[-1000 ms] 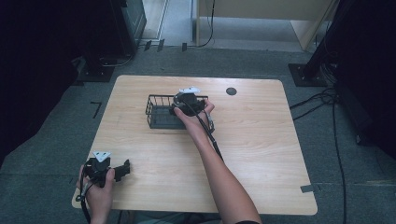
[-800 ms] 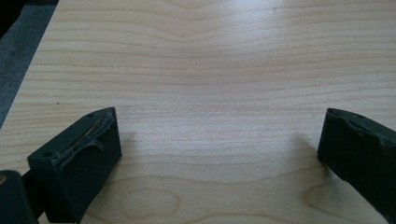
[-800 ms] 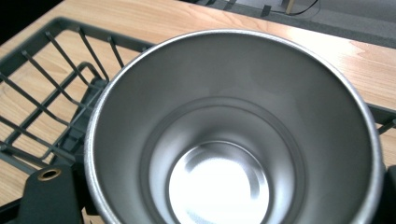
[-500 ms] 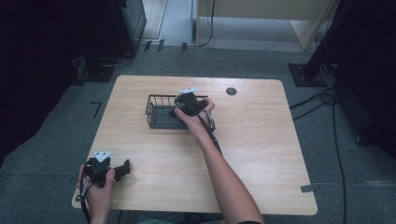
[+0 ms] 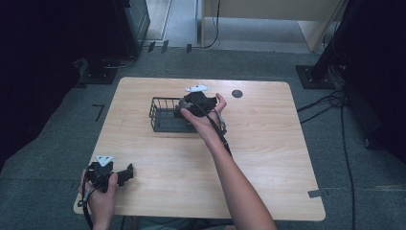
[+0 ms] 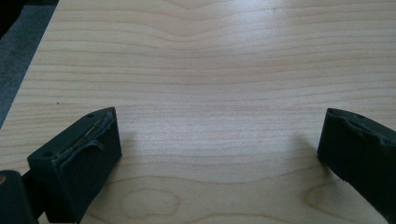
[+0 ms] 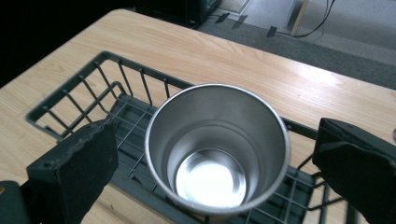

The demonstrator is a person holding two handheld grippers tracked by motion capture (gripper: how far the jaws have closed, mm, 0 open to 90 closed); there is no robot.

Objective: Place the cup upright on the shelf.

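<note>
Standing upright in wire basket (image 7: pixel 84 93), steel cup (image 7: pixel 217 149), right tool (image 7: pixel 215 154) spread clear of rim

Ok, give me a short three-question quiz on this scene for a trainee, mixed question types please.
1. True or false: the metal cup stands upright inside the wire basket.
2. Multiple choice: the jaws of the right tool are A) clamped on the cup, B) spread apart on either side of the cup without touching it, C) gripping the basket rim.
3. Fill in: the left tool is open over bare ____.

Key: 1 true. 2 B; the jaws have just been opening, with the cup between them but free. 3 table.
</note>
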